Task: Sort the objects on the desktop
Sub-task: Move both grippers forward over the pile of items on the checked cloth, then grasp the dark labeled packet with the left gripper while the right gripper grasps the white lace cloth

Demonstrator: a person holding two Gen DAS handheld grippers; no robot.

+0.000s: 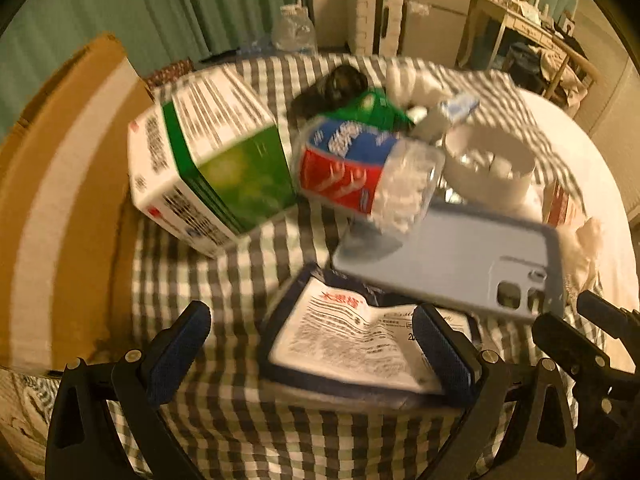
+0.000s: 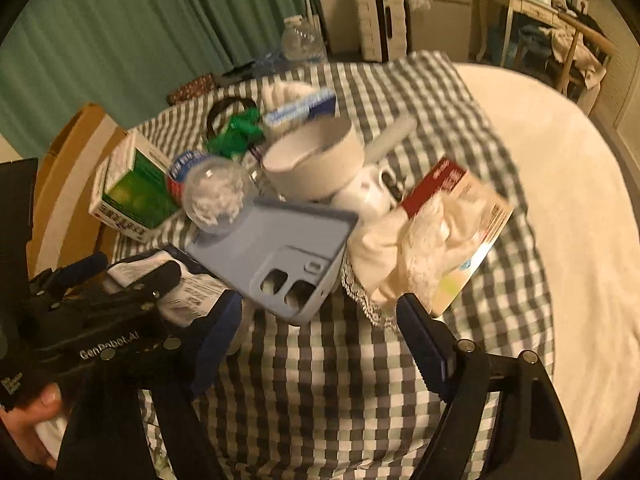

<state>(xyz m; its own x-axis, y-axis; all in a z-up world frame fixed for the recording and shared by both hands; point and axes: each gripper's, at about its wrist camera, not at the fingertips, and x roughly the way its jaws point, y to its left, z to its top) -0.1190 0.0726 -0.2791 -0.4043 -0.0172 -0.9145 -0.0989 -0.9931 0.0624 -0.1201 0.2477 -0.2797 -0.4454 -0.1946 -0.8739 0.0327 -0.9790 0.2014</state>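
Observation:
A pile of objects lies on the checked cloth [image 1: 248,424]. A green-and-white box [image 1: 208,160] [image 2: 128,192], a crushed bottle with a red and blue label [image 1: 360,168] [image 2: 212,192], a blue phone case [image 1: 452,264] [image 2: 280,256], a white bowl [image 1: 492,164] [image 2: 316,164] and a dark packet with a printed sheet [image 1: 352,344] are there. My left gripper [image 1: 312,352] is open over the packet's near edge. My right gripper [image 2: 320,340] is open and empty, just short of the phone case and a white cloth [image 2: 416,252].
A cardboard box [image 1: 60,208] stands at the left. A red-and-white carton [image 2: 468,208] lies under the white cloth. A small white cup [image 2: 368,196], a green bag [image 2: 236,136] and a blue-white tube box [image 2: 300,110] sit behind. Bare white bedding [image 2: 560,200] lies to the right.

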